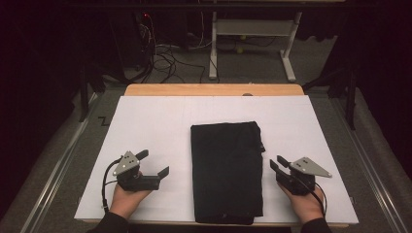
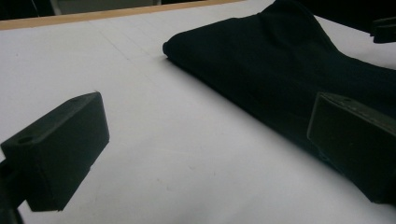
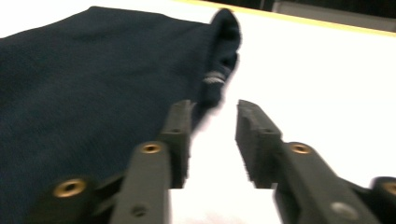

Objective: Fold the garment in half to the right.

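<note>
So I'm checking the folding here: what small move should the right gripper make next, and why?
Probably ease the right gripper a little further toward the folded dark cloth so its jaws straddle the near edge. They stand apart with nothing between them, just beside that edge on the white table cover. The left gripper waits open on the other side.

High view dim, room beyond table [image 1: 214, 90] near black; white sheet [image 1: 145, 126] brightest, evenly lit. Soft shadow beside dark cloth [image 2: 280, 65] in left gripper view. Right gripper view blurred, sheet glaring white, near jaws out of focus.
</note>
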